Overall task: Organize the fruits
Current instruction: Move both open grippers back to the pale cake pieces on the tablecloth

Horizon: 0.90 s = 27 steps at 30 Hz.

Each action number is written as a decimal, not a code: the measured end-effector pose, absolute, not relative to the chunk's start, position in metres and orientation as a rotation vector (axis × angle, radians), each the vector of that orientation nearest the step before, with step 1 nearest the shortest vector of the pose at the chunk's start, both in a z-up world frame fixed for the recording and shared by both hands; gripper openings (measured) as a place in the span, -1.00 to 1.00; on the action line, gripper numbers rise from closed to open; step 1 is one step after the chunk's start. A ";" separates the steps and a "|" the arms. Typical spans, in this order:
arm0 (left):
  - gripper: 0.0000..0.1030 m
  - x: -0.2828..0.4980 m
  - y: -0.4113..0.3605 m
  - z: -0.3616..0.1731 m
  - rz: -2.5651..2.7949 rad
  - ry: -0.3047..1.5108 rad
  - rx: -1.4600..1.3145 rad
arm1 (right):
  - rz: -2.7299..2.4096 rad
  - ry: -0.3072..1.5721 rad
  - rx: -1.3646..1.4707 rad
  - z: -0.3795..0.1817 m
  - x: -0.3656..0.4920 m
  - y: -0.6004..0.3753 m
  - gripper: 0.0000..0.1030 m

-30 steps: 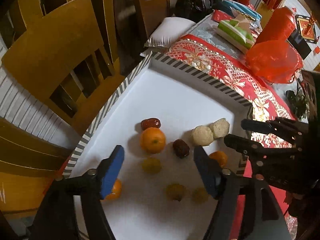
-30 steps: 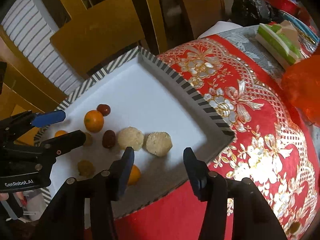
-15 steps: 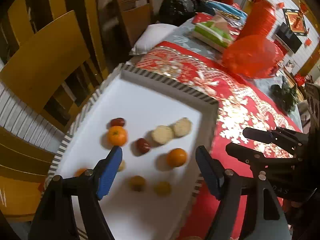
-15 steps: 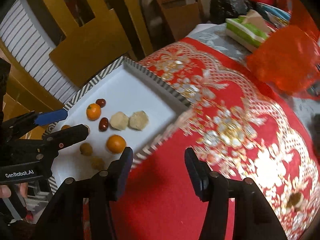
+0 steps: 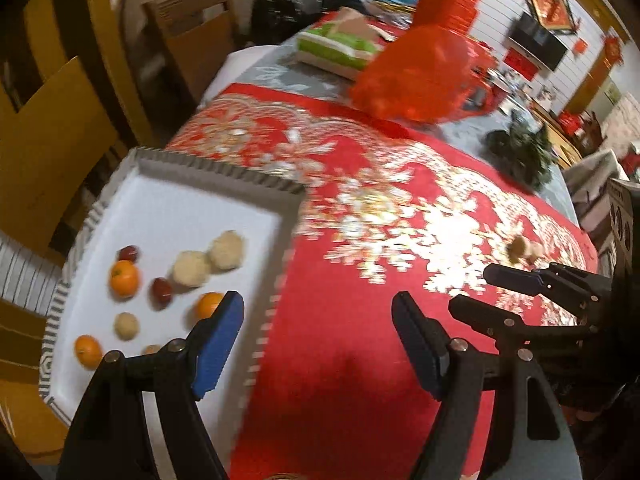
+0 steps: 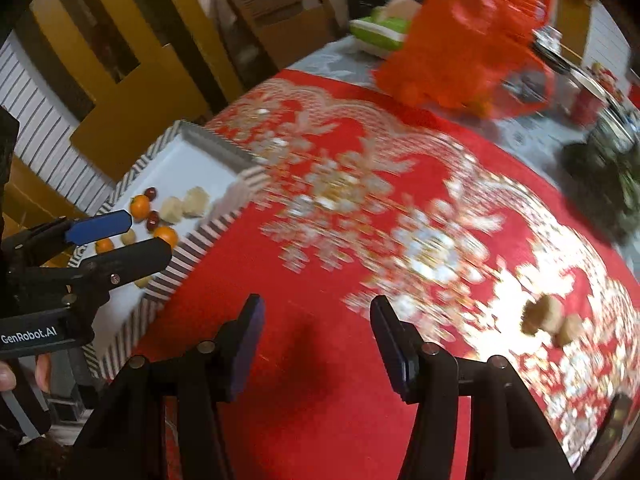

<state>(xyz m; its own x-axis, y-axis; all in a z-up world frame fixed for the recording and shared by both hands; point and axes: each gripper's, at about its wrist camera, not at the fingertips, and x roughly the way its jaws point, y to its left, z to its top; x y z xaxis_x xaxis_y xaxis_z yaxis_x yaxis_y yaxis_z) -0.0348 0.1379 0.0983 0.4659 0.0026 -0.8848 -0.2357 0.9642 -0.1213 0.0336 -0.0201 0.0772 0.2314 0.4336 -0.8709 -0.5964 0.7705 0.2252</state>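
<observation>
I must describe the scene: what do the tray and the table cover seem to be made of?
Tray: probably cardboard or paper, matte white floor, striped rim with a fluted edge. Table cover: looks like woven cloth, red with shiny gold and silver floral pattern; blur hides the weave.

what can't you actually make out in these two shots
- Left wrist view: the tray has its near corner hidden behind the left tongs; the small pale fruit there is half covered.
- Both views: motion blur smears the tablecloth, so its pattern is unreadable.
- Right wrist view: the two pale lumps on the cloth are too blurred to identify.
- Right wrist view: contents of the orange bag are unclear through the plastic.
</observation>
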 end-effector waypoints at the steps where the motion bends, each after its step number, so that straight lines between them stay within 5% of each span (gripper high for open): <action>1: 0.47 -0.030 0.127 0.097 0.131 1.084 -0.231 | 0.699 1.137 -0.161 0.076 0.034 -0.030 0.16; 27: 0.47 0.103 -0.067 0.048 -0.233 1.163 -0.070 | 0.394 1.202 0.041 0.046 0.056 -0.223 0.20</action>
